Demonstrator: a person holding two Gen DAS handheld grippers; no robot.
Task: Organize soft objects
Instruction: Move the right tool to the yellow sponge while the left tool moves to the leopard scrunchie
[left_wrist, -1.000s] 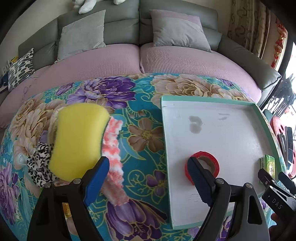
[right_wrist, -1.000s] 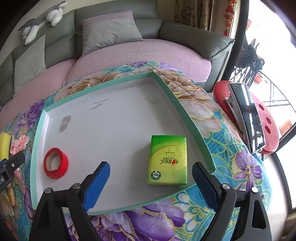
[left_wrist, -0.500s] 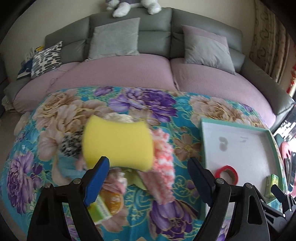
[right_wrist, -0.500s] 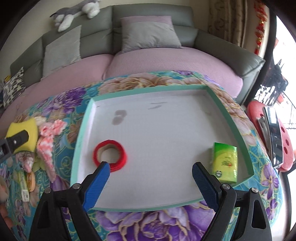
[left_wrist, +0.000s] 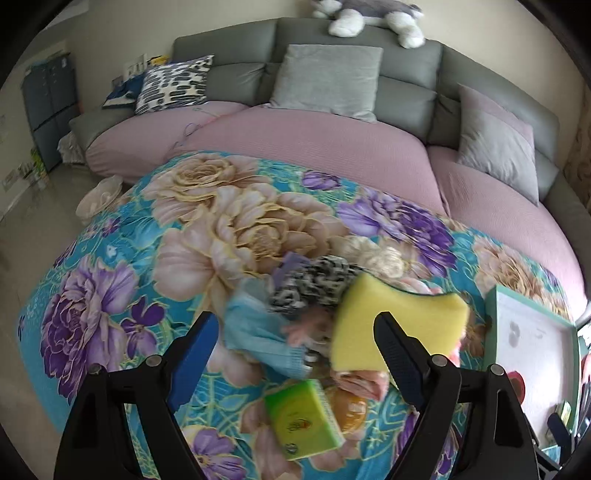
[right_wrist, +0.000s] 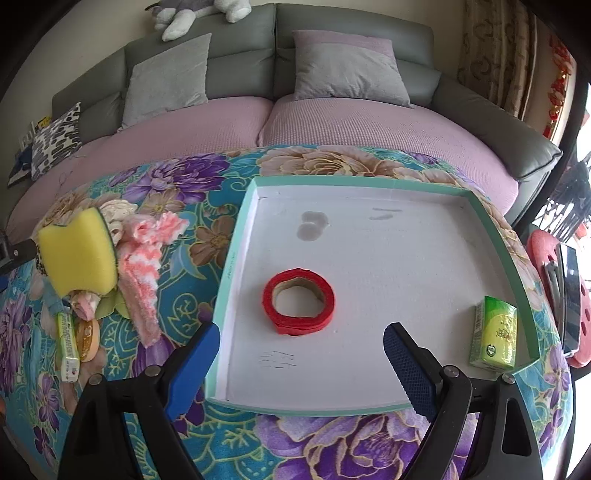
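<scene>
A yellow sponge (left_wrist: 395, 325) lies on a heap of soft things on the flowered cloth: a black-and-white scrunchie (left_wrist: 314, 282), a blue knit cloth (left_wrist: 255, 332) and a pink-white fluffy cloth (right_wrist: 144, 266). The sponge also shows in the right wrist view (right_wrist: 77, 254). My left gripper (left_wrist: 295, 358) is open over the heap, and the sponge is by its right finger. My right gripper (right_wrist: 301, 362) is open above the near edge of the white tray (right_wrist: 369, 408). A red tape roll (right_wrist: 299, 301) and a green tissue pack (right_wrist: 495, 332) lie in the tray.
A second green tissue pack (left_wrist: 303, 419) and an orange round thing (left_wrist: 349, 408) lie at the front of the heap. A purple-cushioned sofa (right_wrist: 332, 122) with grey pillows runs behind the table. A red stool (right_wrist: 565, 299) stands at the right.
My left gripper has swung left from the tray towards the heap, so the sponge now sits by its right finger. My right gripper has swung left, from the tissue pack to the tape roll.
</scene>
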